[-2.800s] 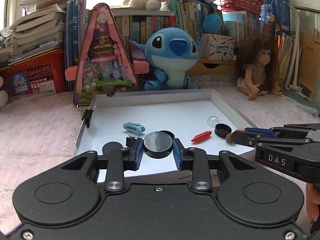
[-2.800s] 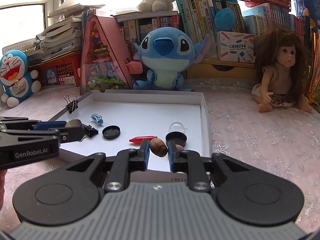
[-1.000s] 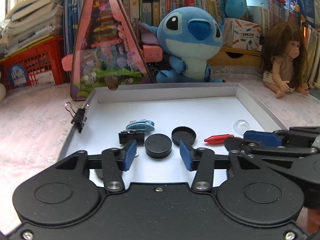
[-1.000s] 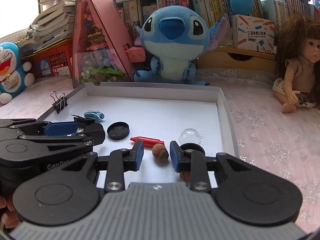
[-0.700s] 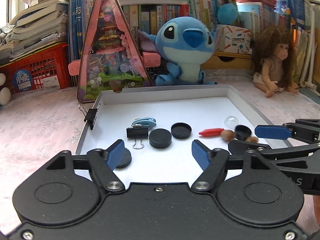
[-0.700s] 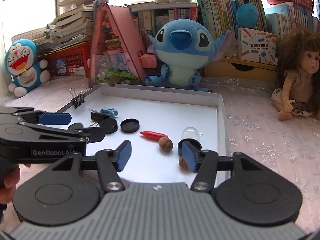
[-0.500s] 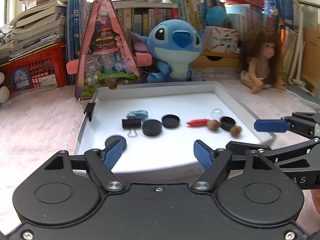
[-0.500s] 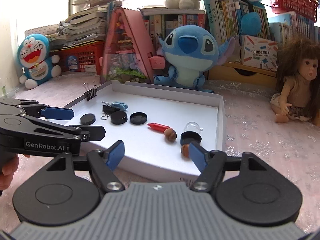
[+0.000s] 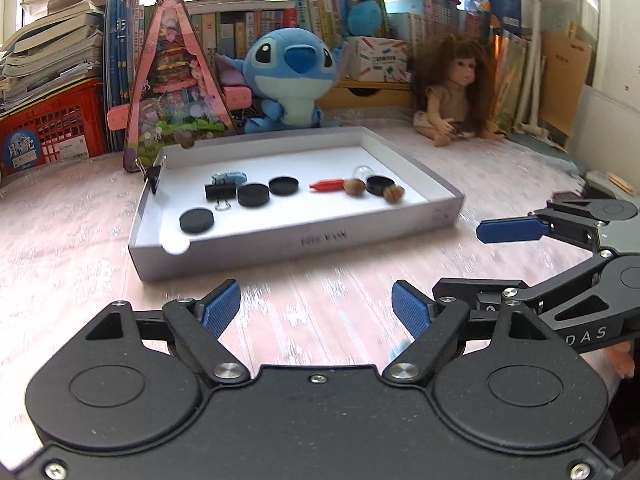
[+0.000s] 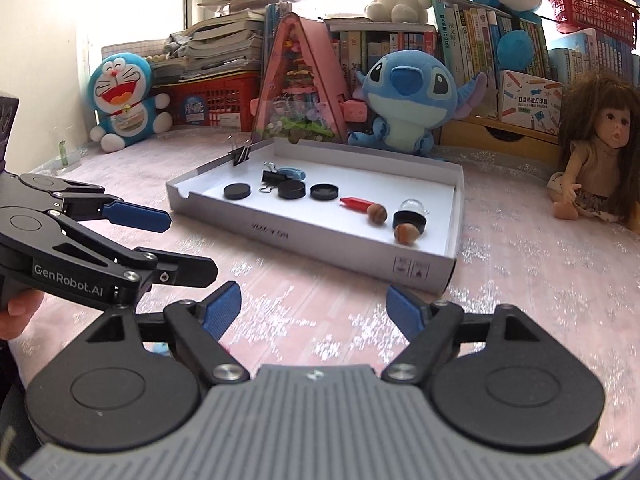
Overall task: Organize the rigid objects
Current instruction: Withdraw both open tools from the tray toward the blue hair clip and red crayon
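Both grippers hang over the pink tablecloth with nothing between their jaws. The left gripper is spreading wider, and so is the right gripper. The white tray sits at twelve o'clock, holding black discs, nuts and a red crayon.

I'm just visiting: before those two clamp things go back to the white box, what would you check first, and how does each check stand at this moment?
1. Left gripper empty: ok, jaws opening, nothing between them.
2. Right gripper empty: ok, jaws opening, nothing between them.
3. Shallow white cardboard tray flat on the pink cloth: ok.
4. Small items inside the tray: ok; red crayon-like piece, black round discs, two brown nuts.
5. Black binder clip on the tray wall: ok, upright.
6. More items left outside the tray: cannot tell.
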`<action>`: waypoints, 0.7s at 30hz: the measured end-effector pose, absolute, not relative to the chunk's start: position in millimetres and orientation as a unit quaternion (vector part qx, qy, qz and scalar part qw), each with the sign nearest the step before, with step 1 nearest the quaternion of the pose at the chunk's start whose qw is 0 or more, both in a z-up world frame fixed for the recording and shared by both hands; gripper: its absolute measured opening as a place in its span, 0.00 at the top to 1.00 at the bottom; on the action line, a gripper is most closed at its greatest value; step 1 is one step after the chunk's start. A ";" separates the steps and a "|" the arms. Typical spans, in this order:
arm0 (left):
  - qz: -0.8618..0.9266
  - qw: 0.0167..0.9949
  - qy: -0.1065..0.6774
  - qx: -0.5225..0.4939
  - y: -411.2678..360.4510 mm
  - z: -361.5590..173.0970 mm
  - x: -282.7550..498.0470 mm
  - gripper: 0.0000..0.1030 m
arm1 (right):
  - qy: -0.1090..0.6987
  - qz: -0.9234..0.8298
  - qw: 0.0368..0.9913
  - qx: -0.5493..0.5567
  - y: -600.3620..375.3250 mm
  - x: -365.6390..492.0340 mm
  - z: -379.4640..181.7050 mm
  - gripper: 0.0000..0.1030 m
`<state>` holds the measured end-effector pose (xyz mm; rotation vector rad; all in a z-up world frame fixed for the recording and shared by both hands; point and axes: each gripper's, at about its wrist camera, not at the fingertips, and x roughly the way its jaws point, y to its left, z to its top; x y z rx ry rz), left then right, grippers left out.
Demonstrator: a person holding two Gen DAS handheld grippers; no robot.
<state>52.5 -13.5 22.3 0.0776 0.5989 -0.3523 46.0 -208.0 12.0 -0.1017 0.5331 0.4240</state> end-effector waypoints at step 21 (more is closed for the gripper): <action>-0.211 0.923 0.313 0.074 -14.6 3.6 2.2 0.29 | 0.277 0.255 0.922 -0.092 -198.7 3.0 -6.0 0.15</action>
